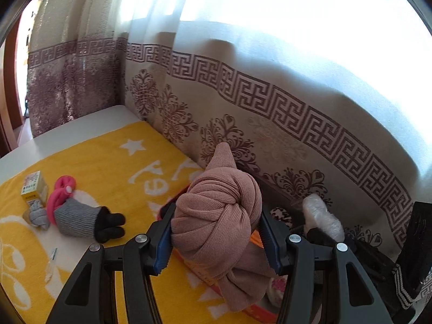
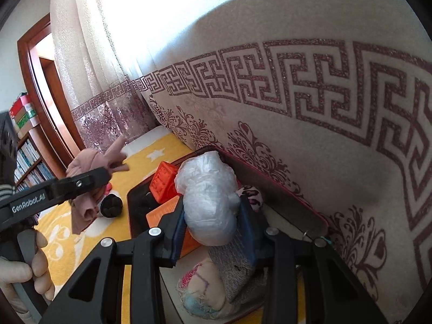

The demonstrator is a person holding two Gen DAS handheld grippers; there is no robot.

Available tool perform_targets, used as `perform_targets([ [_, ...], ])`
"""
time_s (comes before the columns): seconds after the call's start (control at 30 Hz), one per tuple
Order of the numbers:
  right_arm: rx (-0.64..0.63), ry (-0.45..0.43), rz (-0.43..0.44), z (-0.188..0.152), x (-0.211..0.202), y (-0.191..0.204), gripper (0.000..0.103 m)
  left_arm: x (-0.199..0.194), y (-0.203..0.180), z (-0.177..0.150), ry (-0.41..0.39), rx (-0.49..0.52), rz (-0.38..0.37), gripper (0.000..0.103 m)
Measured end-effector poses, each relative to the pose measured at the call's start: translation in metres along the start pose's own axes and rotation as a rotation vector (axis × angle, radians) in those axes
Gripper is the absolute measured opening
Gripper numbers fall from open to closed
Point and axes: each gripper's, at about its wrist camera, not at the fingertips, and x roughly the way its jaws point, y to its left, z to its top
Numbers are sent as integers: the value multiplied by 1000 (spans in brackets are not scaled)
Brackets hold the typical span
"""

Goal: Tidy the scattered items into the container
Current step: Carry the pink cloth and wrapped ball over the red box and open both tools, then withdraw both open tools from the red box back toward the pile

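My left gripper (image 1: 216,243) is shut on a knotted pink cloth (image 1: 218,210), held above the near edge of the container (image 1: 199,270). From the right wrist view the same cloth (image 2: 89,167) hangs to the left of the container (image 2: 283,189), a dark box with a red rim set against the curtain. My right gripper (image 2: 213,232) is shut on a crumpled clear plastic bag (image 2: 208,197) over the box's inside. An orange block (image 2: 164,181), a grey sock (image 2: 235,270) and a stitched cloth ball (image 2: 202,291) lie in the box.
On the yellow blanket (image 1: 108,156) to the left lie a grey and black glove (image 1: 81,221), a pink ring (image 1: 60,191), a small carton (image 1: 33,186) and a grey knotted cloth (image 1: 37,213). A patterned curtain (image 1: 270,102) hangs close behind. A hand (image 2: 35,270) grips the left tool.
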Motion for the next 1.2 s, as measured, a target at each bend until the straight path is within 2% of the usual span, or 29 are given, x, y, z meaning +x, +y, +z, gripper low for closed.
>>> perform_targets([
  [0.3, -79, -4, 6, -7, -1, 10, 42, 45, -30, 0, 96, 74, -36, 60],
  [0.33, -83, -4, 3, -7, 0, 10, 43, 49, -30, -1, 106, 75, -32, 62],
  [0.4, -91, -6, -3, -8, -1, 11, 47, 52, -27, -2, 107, 67, -24, 72],
  [0.5, -87, -13, -13, -8, -2, 10, 55, 54, -22, -2, 104, 50, -15, 72],
  [0.93, -32, -28, -34, -9, -7, 6, 55, 27, 5, 2, 44, -8, 1, 72],
  [1.2, -61, -47, 30, -12, -13, 34, 61, -11, 52, -1, -19, -91, 68, 72],
])
